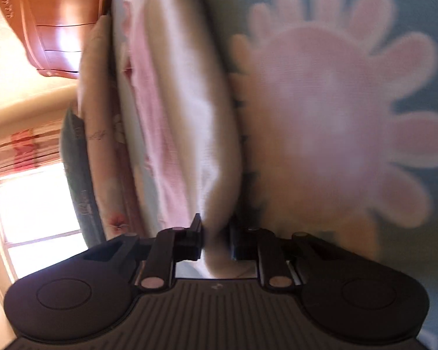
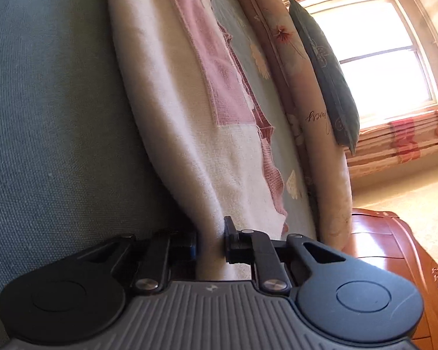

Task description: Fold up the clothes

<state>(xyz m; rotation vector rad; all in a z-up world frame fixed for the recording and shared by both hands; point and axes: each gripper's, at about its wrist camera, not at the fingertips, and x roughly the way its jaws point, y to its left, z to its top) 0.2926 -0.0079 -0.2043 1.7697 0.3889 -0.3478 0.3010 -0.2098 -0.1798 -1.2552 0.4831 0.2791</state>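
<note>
A cream and pink knitted garment (image 1: pixel 189 102) lies on a teal bedsheet with big pink flowers (image 1: pixel 321 110). In the left wrist view, which is blurred, my left gripper (image 1: pixel 216 233) is shut on the garment's near cream edge, the cloth pinched between both fingers. In the right wrist view the same garment (image 2: pixel 184 102) runs away from me across the sheet (image 2: pixel 49 116). My right gripper (image 2: pixel 211 239) is shut on its cream edge, with the fabric bunched between the jaws. Pink panels with frayed borders show on the garment's upper side.
Floral pillows (image 2: pixel 312 110) and a dark green cushion (image 2: pixel 327 73) lie along the bed's far side. A glossy wooden dresser (image 2: pixel 394 256) stands beyond the bed. A bright window (image 2: pixel 379 46) with striped red curtains fills the background.
</note>
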